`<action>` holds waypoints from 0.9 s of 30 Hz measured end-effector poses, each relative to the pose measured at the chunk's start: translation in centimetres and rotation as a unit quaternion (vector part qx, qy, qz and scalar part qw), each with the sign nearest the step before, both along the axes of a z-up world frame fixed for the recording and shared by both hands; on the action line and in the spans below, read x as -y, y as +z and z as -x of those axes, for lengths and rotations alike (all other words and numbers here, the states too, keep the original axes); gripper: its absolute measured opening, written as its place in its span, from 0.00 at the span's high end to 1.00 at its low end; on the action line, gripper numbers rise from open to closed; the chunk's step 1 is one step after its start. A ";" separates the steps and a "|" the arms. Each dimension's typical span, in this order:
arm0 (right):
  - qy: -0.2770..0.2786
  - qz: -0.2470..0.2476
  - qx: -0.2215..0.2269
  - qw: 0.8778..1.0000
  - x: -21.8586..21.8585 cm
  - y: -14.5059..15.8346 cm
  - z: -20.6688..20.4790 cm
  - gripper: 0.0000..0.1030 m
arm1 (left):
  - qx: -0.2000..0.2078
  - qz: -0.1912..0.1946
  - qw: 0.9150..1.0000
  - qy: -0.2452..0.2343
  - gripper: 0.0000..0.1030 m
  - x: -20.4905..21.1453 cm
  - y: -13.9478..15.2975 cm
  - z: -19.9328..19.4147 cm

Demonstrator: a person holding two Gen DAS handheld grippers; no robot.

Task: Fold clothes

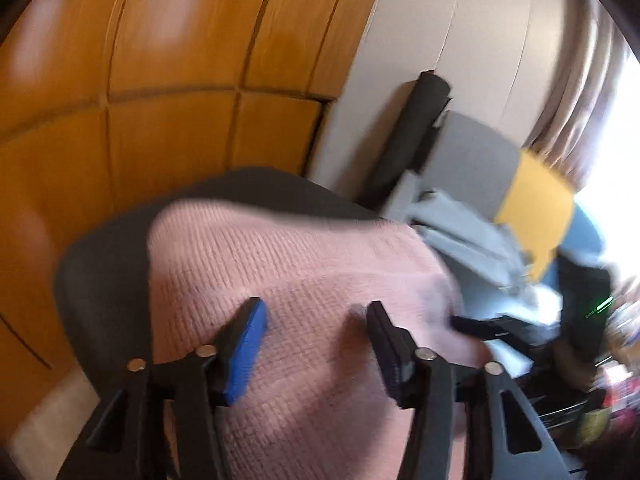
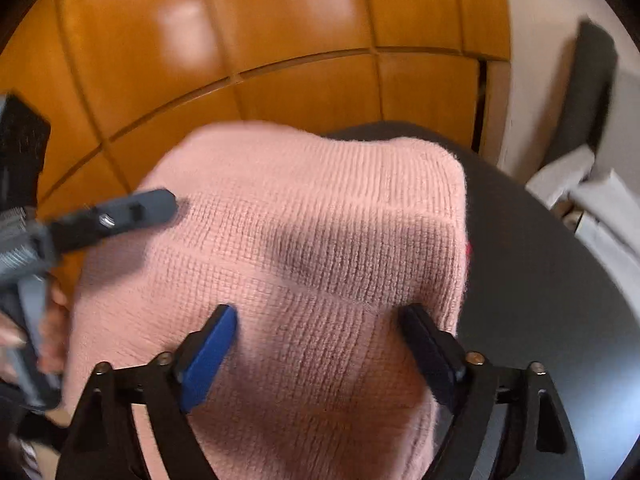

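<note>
- Right wrist view: pink knit [image 2: 304, 240] lying folded on dark round desk [image 2: 540, 280], directly ahead of and under right claw [image 2: 318, 340].
- Right claw standing wide, blue pad at one side, black pad at the other, knit spanning the gap but gripped by neither; pads hovering over or perhaps brushing the top layer, hard to say which.
- Left claw [image 1: 316, 332] likewise spread wide above the near part of the knit, nothing pinched; seen from the right wrist as a blurred grey arm off to the left side.
- Risk, as a judgement: closing from this height likely to catch only the top layer, dragging it and undoing the fold beneath.
- Further risk: knit reaching close to the desk rim on the far-left side, so a sideways tug could slide it off.
- Also possible: loose knit stitches snagging on a pad edge and stretching.
- Blur in both views, so fine contact not readable.
- Other clothes [image 1: 472, 232] heaped beyond, right of left claw, well apart.
</note>
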State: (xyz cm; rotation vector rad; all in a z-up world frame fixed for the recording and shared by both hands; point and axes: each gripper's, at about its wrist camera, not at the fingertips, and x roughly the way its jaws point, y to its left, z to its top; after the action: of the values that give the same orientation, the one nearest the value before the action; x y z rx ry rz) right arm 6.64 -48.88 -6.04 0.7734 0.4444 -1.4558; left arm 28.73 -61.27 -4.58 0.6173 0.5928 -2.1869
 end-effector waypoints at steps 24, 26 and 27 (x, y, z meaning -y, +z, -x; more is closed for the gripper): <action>-0.115 -0.014 -0.060 0.992 -8.7 5.1 -8.2 0.00 | 0.022 0.059 0.986 0.157 0.36 -13.5 4.7 -7.0; -0.130 -0.027 -0.068 0.989 -8.6 5.3 -9.0 0.00 | 0.041 0.059 0.982 0.174 0.36 -15.2 4.8 -7.8; -0.131 -0.031 -0.068 0.989 -9.2 5.4 -9.5 0.00 | 0.048 0.056 0.981 0.182 0.35 -16.1 4.9 -8.2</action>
State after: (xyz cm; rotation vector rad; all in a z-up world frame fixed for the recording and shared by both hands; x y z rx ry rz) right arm 16.11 -39.72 -0.66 0.8077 0.5072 -1.7541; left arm 36.98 -45.14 0.33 0.5060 0.4854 -1.8231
